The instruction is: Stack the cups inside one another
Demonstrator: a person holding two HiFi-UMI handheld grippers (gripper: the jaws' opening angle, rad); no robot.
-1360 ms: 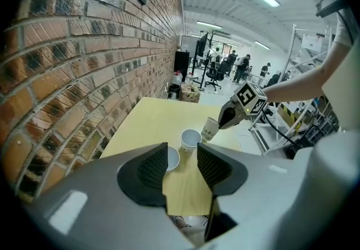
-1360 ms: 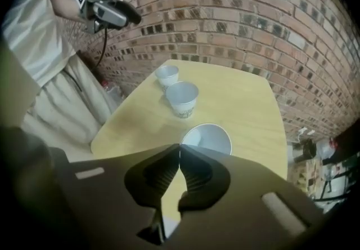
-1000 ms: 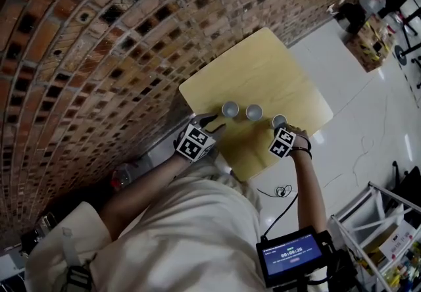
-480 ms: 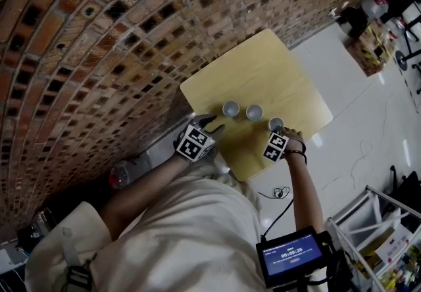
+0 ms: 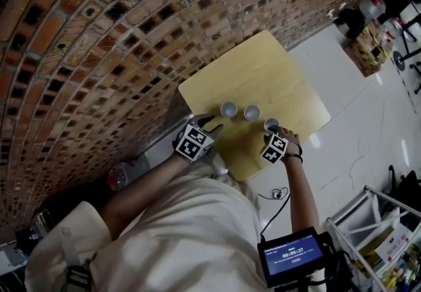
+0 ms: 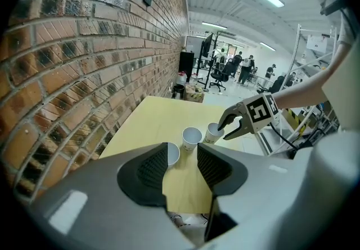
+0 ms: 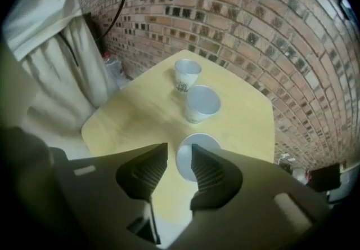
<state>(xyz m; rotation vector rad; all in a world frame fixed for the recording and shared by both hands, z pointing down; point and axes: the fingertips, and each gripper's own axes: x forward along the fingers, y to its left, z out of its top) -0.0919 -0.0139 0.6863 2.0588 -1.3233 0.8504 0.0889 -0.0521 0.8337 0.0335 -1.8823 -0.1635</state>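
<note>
Cups [image 5: 252, 112] in a row (three)

The head camera looks steeply down on the desk [image 5: 263, 73] from high above; the two hand-held cameras sit low and close, facing the same cups [image 5: 252, 112] from opposite ends

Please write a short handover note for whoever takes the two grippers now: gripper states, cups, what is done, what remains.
Left gripper: jaws apart, empty, near the left cup.
Right gripper: jaws have just been opening; right cup shows between them, not gripped.
Both, with the middle cup, stand upright and apart in a row on the table.
Done: nothing stacked. Left: nest all three.
</note>
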